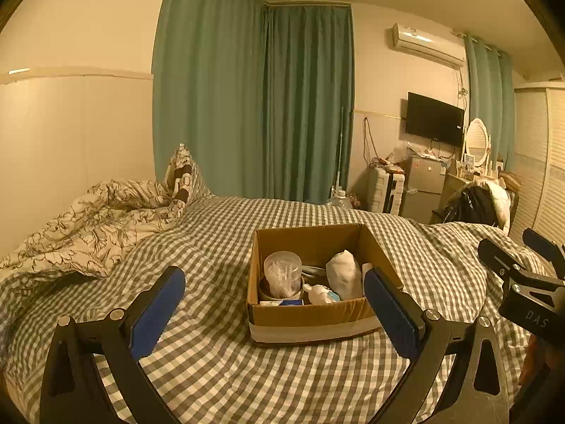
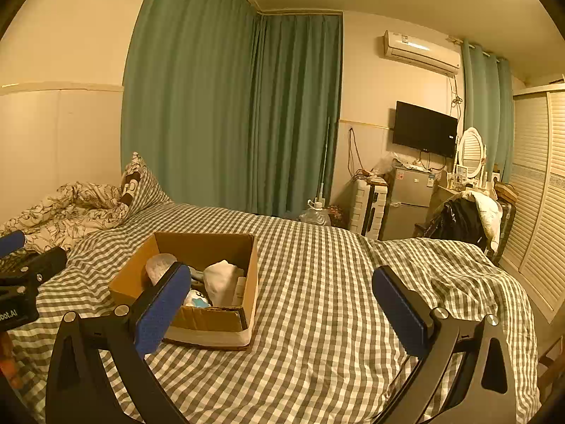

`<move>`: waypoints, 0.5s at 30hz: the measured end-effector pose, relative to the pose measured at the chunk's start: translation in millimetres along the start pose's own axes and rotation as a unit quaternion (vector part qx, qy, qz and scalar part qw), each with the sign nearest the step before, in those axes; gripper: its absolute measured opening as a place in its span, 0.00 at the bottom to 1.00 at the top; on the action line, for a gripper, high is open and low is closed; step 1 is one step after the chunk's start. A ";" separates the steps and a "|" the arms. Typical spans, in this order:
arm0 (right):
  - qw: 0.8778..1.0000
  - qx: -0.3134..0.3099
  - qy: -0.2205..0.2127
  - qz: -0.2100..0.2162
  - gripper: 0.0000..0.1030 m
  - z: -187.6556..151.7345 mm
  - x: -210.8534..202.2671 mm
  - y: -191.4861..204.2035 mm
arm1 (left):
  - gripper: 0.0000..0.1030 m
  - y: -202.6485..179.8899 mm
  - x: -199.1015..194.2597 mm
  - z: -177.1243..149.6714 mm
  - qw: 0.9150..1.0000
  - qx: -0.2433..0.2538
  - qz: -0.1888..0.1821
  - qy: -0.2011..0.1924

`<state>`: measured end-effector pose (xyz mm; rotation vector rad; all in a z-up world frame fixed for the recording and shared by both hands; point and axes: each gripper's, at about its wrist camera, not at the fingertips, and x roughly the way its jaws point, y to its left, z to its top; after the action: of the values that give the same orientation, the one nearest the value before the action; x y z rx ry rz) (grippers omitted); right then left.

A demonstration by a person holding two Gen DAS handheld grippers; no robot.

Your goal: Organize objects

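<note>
The box (image 1: 310, 312) was matt brown corrugated cardboard with a band of smooth pale tape along its near bottom edge. It sat on a soft checked cotton-like bedsheet (image 1: 219, 364), wrinkled. Inside, a clear plastic tub (image 1: 282, 272) looked glossy beside a white cloth bundle (image 1: 344, 275). The left gripper (image 1: 275, 307) had matt black arms, ribbed blue pads (image 1: 390, 312) and shiny metal bolts.

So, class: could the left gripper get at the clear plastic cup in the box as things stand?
Probably yes. The left gripper is open and faces the open-topped cardboard box; the clear cup stands near its front left corner, nothing over it.
</note>
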<state>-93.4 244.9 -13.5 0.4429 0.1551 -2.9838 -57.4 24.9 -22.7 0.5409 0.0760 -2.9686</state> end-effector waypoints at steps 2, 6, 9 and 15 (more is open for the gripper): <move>1.000 0.004 0.002 0.001 1.00 0.5 1.1 -1.1 | 1.00 -0.5 -2.6 -0.1 1.000 0.003 -0.004 -0.005; 1.000 0.008 0.002 -0.002 1.00 0.9 0.3 0.0 | 1.00 -2.0 -2.8 0.3 1.000 0.006 -0.005 -0.001; 1.000 0.003 0.001 -0.005 1.00 3.0 -1.2 -0.1 | 1.00 -2.2 -3.2 0.6 1.000 0.006 -0.005 -0.001; 1.000 0.005 0.006 -0.003 1.00 1.4 1.5 0.6 | 1.00 -4.4 -1.5 0.0 1.000 0.015 -0.005 0.004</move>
<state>-95.1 243.9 -12.7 0.4614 0.1439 -2.9900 -56.7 29.4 -22.0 0.5591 0.0354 -2.9818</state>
